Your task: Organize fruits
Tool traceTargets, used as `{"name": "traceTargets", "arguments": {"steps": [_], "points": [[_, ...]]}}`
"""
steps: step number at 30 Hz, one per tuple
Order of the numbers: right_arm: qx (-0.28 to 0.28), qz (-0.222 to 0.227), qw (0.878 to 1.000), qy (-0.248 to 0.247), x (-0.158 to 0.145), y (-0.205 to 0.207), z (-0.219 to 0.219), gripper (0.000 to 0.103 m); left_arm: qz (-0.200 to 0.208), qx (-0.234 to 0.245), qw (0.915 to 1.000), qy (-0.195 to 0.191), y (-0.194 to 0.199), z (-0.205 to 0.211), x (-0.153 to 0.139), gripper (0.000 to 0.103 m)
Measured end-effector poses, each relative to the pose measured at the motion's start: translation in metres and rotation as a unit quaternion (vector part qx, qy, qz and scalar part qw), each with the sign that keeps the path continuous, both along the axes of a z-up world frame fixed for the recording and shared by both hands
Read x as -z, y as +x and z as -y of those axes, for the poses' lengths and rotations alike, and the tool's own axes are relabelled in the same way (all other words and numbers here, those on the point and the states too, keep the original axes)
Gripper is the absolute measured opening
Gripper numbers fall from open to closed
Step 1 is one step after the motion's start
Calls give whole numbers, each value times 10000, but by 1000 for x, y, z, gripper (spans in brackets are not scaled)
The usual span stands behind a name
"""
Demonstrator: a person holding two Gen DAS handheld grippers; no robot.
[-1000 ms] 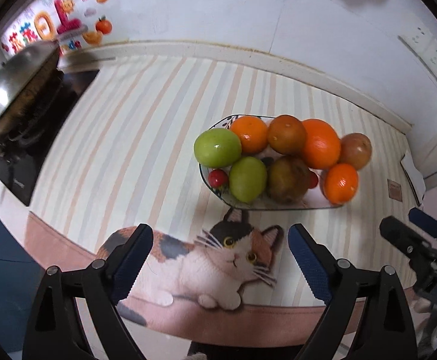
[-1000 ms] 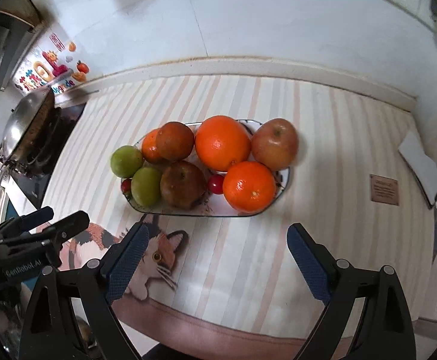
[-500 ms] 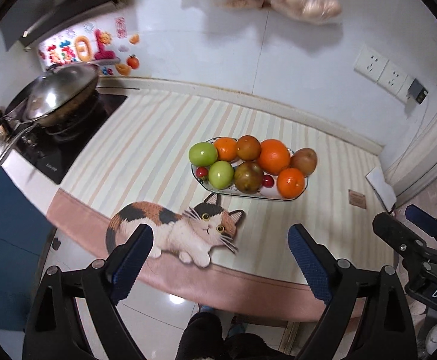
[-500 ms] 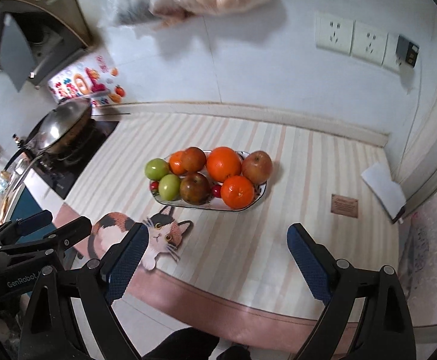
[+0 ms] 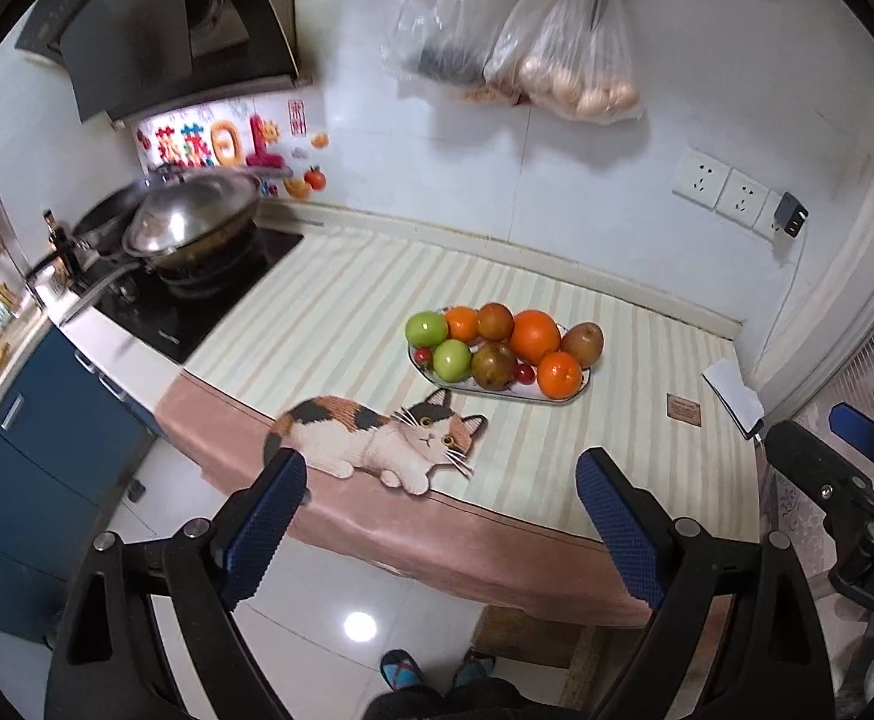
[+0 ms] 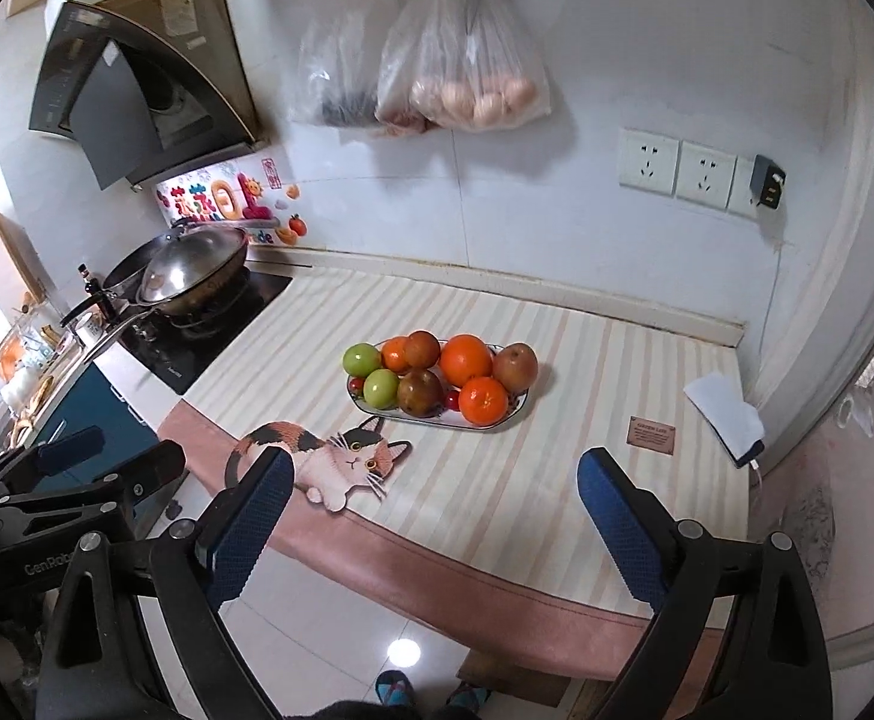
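Observation:
An oval plate (image 5: 562,401) (image 6: 511,417) on the striped counter holds a pile of fruit: green apples (image 5: 426,328) (image 6: 361,359), oranges (image 5: 534,336) (image 6: 465,360), brownish apples (image 5: 582,344) (image 6: 515,366) and small red tomatoes (image 5: 522,371). My left gripper (image 5: 441,492) is open and empty, well back from the counter over the floor. My right gripper (image 6: 431,489) is open and empty too, at a similar distance. Each gripper shows at the edge of the other's view.
A cat-shaped mat (image 5: 377,441) (image 6: 323,456) lies at the counter's front edge. A wok (image 5: 191,222) sits on the stove at left. Plastic bags (image 5: 562,60) hang on the wall. A small brown card (image 6: 651,435) and white paper (image 6: 723,414) lie at right.
Both grippers have pulled far back and up from the plate; the fruit now looks small and the whole counter, stove and wall show. Both stay open and empty.

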State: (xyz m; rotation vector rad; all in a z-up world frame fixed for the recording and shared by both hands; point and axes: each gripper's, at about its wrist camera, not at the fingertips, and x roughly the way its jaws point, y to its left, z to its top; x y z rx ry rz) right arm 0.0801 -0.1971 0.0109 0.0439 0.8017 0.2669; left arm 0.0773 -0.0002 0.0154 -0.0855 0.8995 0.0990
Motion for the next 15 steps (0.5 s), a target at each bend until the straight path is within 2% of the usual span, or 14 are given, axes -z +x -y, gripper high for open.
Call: {"name": "traceTargets", "arguments": {"steps": [9, 15], "points": [[178, 18, 9998, 67, -15, -35, 6, 98, 103, 193, 9997, 60, -21, 1, -11, 92], [368, -62, 9992, 112, -7, -24, 10, 98, 76, 218, 9997, 67, -12, -1, -8, 92]]}}
